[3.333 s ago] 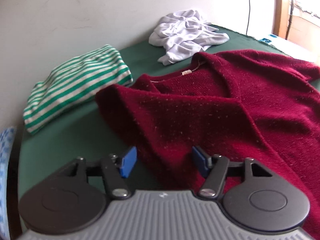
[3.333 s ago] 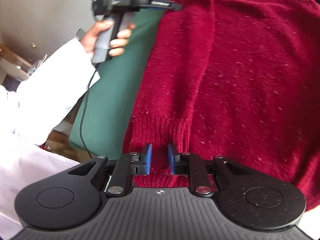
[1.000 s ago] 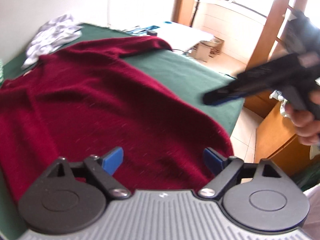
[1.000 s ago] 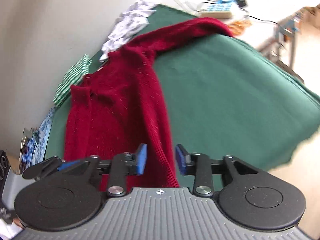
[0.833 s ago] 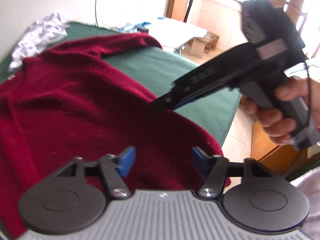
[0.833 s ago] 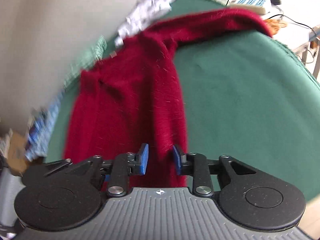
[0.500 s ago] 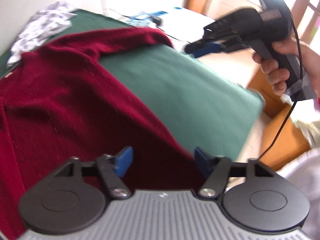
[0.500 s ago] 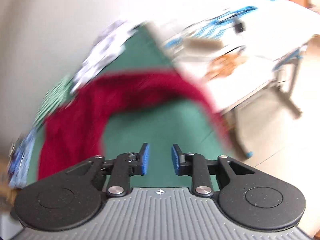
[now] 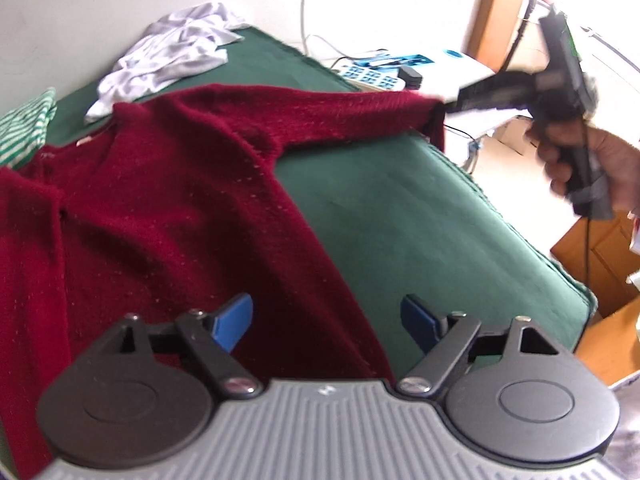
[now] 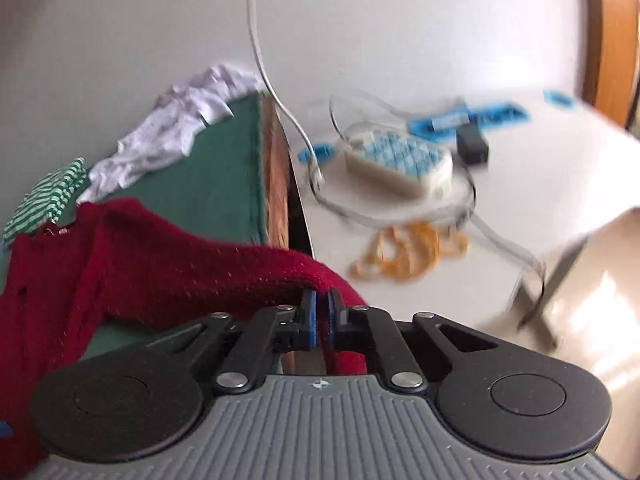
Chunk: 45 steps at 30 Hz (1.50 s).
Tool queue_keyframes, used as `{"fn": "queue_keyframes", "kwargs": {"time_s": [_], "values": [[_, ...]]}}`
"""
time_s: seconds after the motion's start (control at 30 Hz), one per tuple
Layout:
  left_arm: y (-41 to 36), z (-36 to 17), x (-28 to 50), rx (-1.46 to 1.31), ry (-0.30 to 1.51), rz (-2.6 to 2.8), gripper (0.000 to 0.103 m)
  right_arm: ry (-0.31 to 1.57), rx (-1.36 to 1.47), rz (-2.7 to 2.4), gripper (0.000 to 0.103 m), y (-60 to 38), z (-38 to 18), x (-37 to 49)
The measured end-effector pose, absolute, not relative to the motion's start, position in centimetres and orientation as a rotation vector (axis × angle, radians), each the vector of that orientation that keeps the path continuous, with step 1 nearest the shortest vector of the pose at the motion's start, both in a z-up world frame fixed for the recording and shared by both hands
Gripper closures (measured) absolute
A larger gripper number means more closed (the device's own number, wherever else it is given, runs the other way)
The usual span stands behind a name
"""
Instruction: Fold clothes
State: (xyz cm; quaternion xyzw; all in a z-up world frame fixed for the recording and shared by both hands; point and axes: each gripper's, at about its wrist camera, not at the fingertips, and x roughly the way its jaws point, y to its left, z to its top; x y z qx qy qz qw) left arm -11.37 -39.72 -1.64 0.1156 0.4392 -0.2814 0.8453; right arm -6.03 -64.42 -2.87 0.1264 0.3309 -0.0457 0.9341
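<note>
A dark red knit sweater lies spread on the green table cover. Its right sleeve stretches toward the table's far right edge. My right gripper is shut on the sleeve's cuff and holds it off the table; it also shows in the left wrist view. My left gripper is open and empty, low over the sweater's bottom right part, with the sweater's side edge between its fingers.
A crumpled white garment and a folded green-striped one lie at the far side by the wall. A white side table beyond the right edge carries a power strip, cables and an orange cord.
My right gripper left the sweater's hem, swung to the far right edge and shut on the sleeve cuff. My left gripper moved from the collar side to the lower right part and stayed open.
</note>
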Motion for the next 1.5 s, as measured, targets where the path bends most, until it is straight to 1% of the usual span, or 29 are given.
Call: {"fn": "queue_keyframes", "kwargs": {"time_s": [0.07,0.17,0.23,0.3,0.33,0.37,0.4,0.5,0.6,0.67,0.7,0.73,0.8,0.87,0.9,0.93,0.97,1.0,1.1,1.17,1.23,1.27,1.3,1.33,1.37,1.43,1.47,1.5], "values": [[-39.4,-1.4,-11.0,0.237,0.917,-0.567,0.020,0.601,0.177,-0.035,0.098,-62.5,-0.3,-4.6],[-38.2,-0.9,-10.4,0.219,0.901,-0.518,0.017,0.480,0.017,0.136,0.097,-56.3,3.7,-3.4],[-37.2,-0.7,-9.9,0.208,0.900,-0.477,0.016,0.475,-0.109,0.298,0.095,-51.0,4.3,-3.1],[-36.0,-0.4,-9.8,0.202,0.898,-0.429,0.016,0.503,-0.231,0.410,0.082,-46.7,3.3,-3.2],[-35.4,-0.2,-9.8,0.199,0.893,-0.408,0.016,0.526,-0.288,0.435,0.069,-45.1,2.5,-3.4],[-34.8,-0.1,-9.8,0.195,0.888,-0.387,0.016,0.542,-0.325,0.446,0.065,-44.4,1.8,-3.7],[-34.1,0.0,-9.8,0.191,0.882,-0.367,0.014,0.541,-0.329,0.471,0.065,-44.5,1.5,-4.3],[-32.3,0.1,-9.2,0.156,0.878,-0.317,0.013,0.583,-0.200,0.474,0.065,-47.9,0.9,-5.0],[-31.6,0.6,-6.8,0.085,0.875,-0.315,0.014,0.739,0.076,0.393,0.064,-53.2,-0.9,-3.9],[-32.3,1.1,-4.7,0.071,0.845,-0.330,0.014,0.814,0.255,0.346,0.071,-56.0,-2.2,-3.4],[-32.8,1.4,-3.4,0.071,0.832,-0.341,0.014,0.831,0.318,0.328,0.071,-56.9,-2.7,-3.2],[-33.4,1.6,-1.9,0.074,0.825,-0.351,0.013,0.841,0.353,0.308,0.071,-57.4,-3.0,-3.2],[-35.2,1.5,1.7,0.108,0.813,-0.356,0.008,0.847,0.378,0.274,0.071,-57.6,-3.3,-3.3],[-36.9,0.5,4.9,0.158,0.820,-0.336,0.009,0.838,0.390,0.274,0.071,-57.3,-3.2,-3.4],[-37.7,-0.6,6.4,0.185,0.854,-0.332,0.016,0.833,0.396,0.276,0.071,-57.2,-3.1,-3.5],[-38.5,-1.6,8.0,0.212,0.888,-0.328,0.028,0.819,0.403,0.275,0.071,-57.2,-2.9,-3.4],[-38.9,-2.7,9.3,0.222,0.934,-0.322,0.061,0.799,0.411,0.272,0.071,-57.4,-2.7,-3.2],[-38.8,-3.5,10.0,0.212,0.969,-0.315,0.088,0.780,0.421,0.269,0.071,-57.7,-2.3,-2.8],[-36.5,-2.6,9.6,0.090,0.932,-0.311,0.091,0.737,0.453,0.272,0.070,-58.7,-1.0,-0.7],[-34.4,-1.5,8.8,-0.017,0.905,-0.308,0.091,0.719,0.473,0.289,0.068,-59.0,-0.3,0.9],[-32.2,-0.8,7.9,-0.111,0.883,-0.292,0.085,0.712,0.488,0.319,0.066,-58.7,0.0,2.6],[-31.3,-0.8,7.5,-0.141,0.882,-0.273,0.078,0.716,0.491,0.335,0.066,-58.4,0.1,3.5],[-30.4,-0.9,7.2,-0.165,0.887,-0.250,0.080,0.719,0.494,0.351,0.066,-58.0,0.1,4.3],[-29.5,-1.2,6.8,-0.185,0.896,-0.222,0.084,0.728,0.500,0.368,0.065,-57.5,0.0,5.1],[-28.6,-1.6,6.3,-0.211,0.912,-0.202,0.085,0.740,0.507,0.386,0.066,-56.8,-0.3,5.9],[-26.9,-2.0,5.2,-0.247,0.937,-0.180,0.062,0.761,0.515,0.429,0.066,-55.5,-0.6,7.2],[-26.2,-2.0,4.5,-0.256,0.932,-0.161,0.041,0.773,0.512,0.447,0.065,-54.7,-0.7,7.6],[-25.5,-1.9,3.6,-0.255,0.910,-0.136,0.032,0.782,0.510,0.460,0.065,-54.0,-0.9,7.9]]}}
